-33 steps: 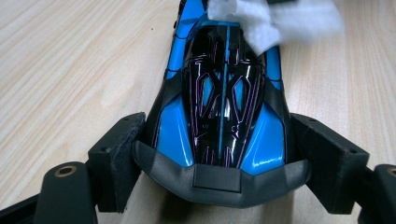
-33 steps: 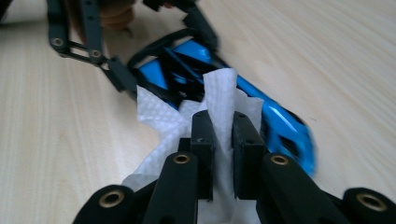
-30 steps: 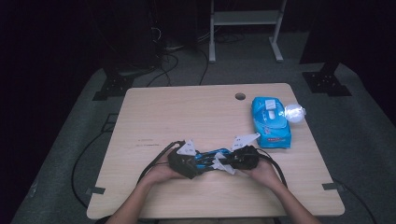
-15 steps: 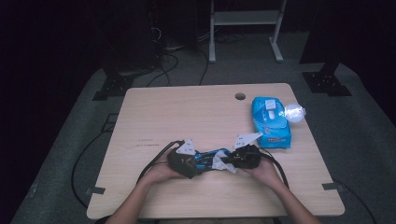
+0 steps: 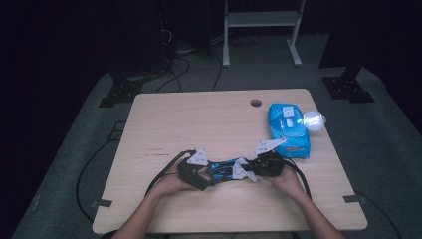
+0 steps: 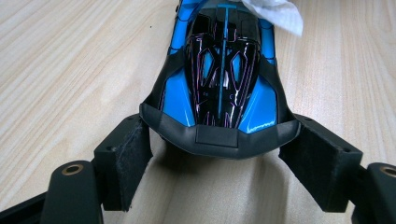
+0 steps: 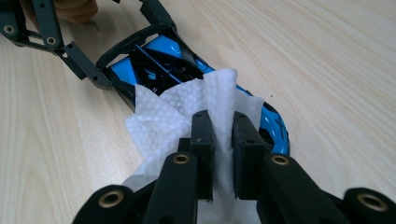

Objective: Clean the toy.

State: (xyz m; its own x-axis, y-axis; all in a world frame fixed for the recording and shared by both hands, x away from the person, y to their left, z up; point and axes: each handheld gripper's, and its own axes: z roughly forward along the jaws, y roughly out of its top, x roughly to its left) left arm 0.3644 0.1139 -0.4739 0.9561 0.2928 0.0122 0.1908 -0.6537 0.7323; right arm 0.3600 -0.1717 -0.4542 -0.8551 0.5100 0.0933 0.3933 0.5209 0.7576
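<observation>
— Right gripper [image 7: 219,135]?
— Pinching a white dimpled wipe [image 7: 187,105] onto the glossy blue-and-black toy car [image 6: 219,74], near the table's front edge.
— Left gripper [image 6: 219,154]?
— Its own view shows pads [image 6: 128,154] spread around the car's end.

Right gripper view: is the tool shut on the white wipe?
Yes, the right tool has its two jaws pinched on a fold of the white wipe, which lies over the blue toy car.
</observation>
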